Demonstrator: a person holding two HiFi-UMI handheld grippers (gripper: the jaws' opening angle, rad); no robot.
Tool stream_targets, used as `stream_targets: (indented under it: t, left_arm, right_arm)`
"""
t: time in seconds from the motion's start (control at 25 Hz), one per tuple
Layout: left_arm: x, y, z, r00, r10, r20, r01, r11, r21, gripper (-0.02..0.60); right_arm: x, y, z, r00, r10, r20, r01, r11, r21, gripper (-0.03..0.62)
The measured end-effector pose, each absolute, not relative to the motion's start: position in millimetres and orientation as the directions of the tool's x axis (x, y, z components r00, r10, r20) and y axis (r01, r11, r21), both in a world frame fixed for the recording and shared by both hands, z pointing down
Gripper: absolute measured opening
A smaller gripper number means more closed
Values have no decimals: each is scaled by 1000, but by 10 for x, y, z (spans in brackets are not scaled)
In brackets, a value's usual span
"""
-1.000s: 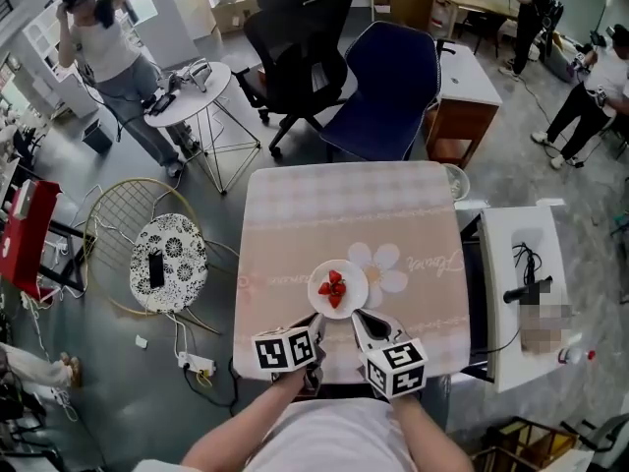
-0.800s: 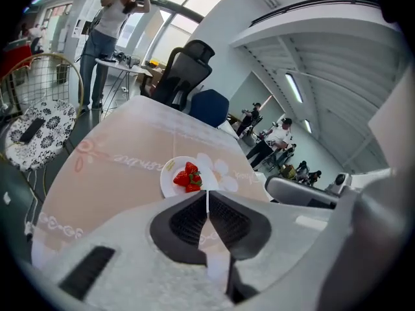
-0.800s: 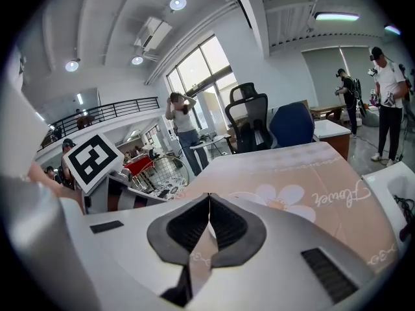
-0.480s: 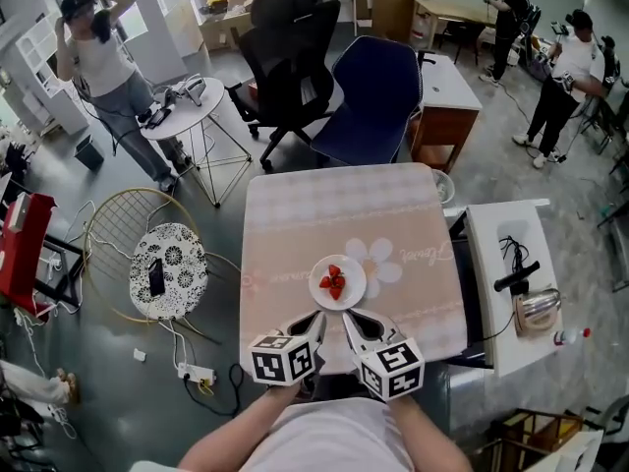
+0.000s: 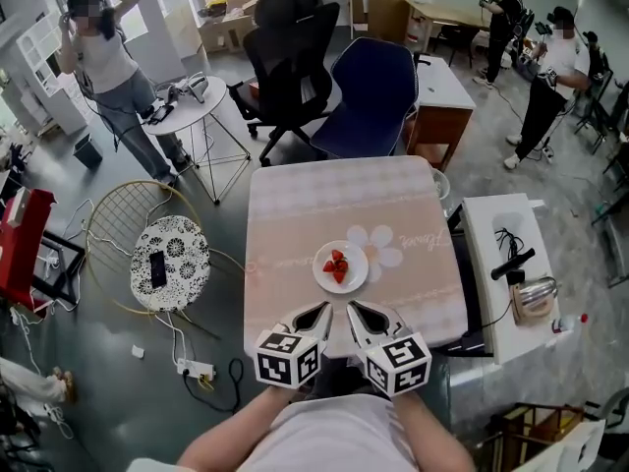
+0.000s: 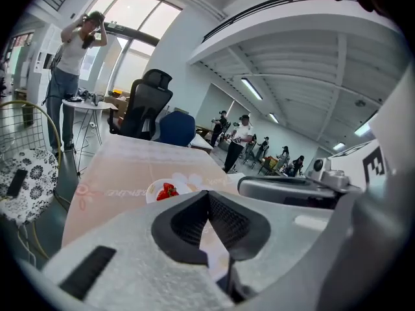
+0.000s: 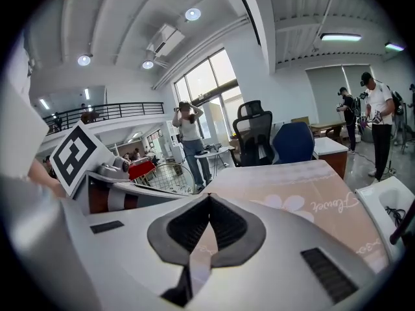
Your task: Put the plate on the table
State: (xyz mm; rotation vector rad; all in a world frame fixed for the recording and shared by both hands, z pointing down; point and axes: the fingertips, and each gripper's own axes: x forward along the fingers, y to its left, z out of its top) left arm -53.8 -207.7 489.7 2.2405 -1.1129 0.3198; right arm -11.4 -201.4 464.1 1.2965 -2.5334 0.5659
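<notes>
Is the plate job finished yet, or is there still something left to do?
It looks finished. Done: the plate with strawberries sits flat on the table, near the middle of its front half. In hand: nothing. The left claw and right claw are both shut and empty, clear of the plate by the table's near edge. Left: nothing that I can see.

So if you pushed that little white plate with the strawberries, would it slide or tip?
The plate looks rigid and shallow, so it would probably slide flat rather than tip. The tablecloth under it might drag or bunch a bit. The strawberries sit loose, so a quick shove could roll them.
</notes>
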Motion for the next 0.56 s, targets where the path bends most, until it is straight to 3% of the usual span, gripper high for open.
stream_targets:
  t: [0.56]
  left_arm:
    - [-587,-1747,4896,612,-642,463,-789,-455,412,5]
  right_arm:
    - [-165,-1696,4656,-581,-714,391,-813,536,-229,3]
